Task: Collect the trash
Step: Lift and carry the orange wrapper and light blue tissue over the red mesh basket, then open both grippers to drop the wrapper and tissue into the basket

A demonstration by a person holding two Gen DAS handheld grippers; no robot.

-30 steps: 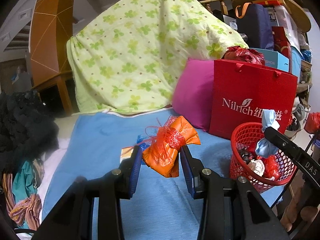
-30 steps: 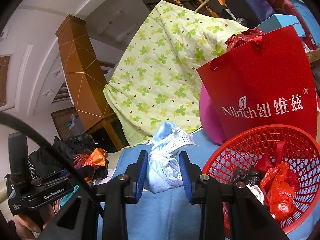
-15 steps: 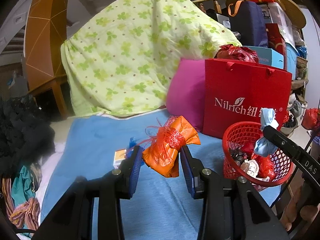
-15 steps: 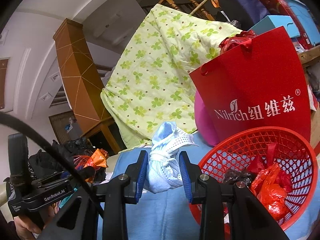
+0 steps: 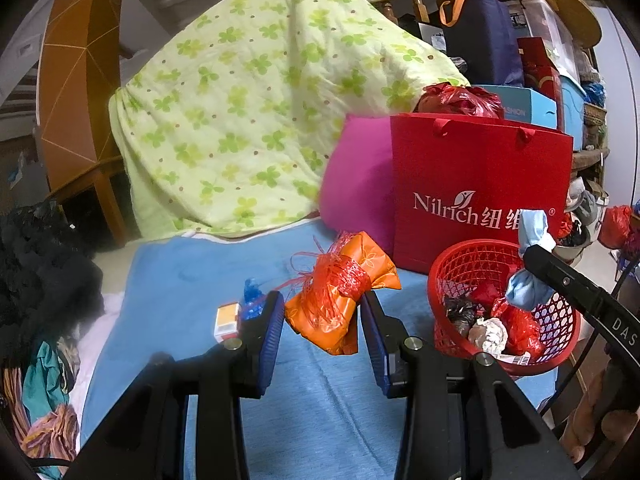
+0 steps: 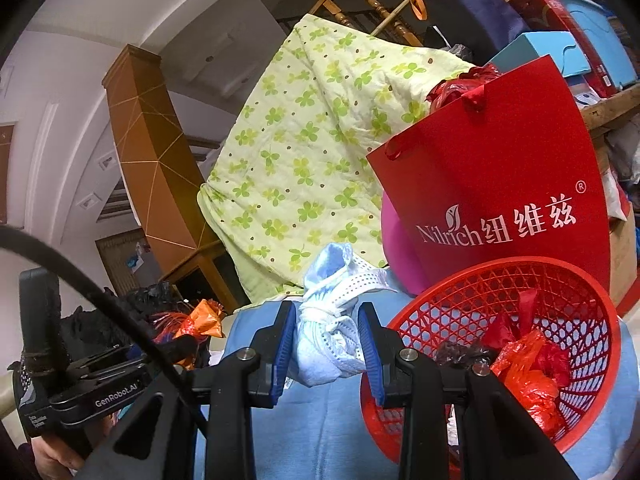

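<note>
You had both grippers loaded at this moment: your left gripper (image 5: 322, 316) was clamped on the orange wrapper (image 5: 340, 300) bound with red mesh, and your right gripper (image 6: 328, 340) was pinched as tight as it goes on the pale blue wad (image 6: 332, 320) of cloth-like trash. Compared with a second earlier, the red basket (image 5: 560, 356) had slid leftward in the left wrist view and now sat nearer at about 3 o'clock of the orange wrapper, while in the right wrist view it lay close at about 4 o'clock of the blue wad, its rim just beside your right finger. The grips themselves had not altered; neither bundle had shifted between the pads. That suggested you were carrying both pieces across the blue blanket (image 5: 192, 280) toward the basket, which already held crumpled paper and red plastic. The blue wad looked nearly over the rim, so it would probably go in first. A small orange-and-white box (image 5: 227, 320) and a scrap of blue plastic (image 5: 252, 300) lay on the blanket at about 9 o'clock of your left finger, likely still to be gathered. The red paper bag (image 5: 480, 184) stood behind the basket at 12 o'clock.
</note>
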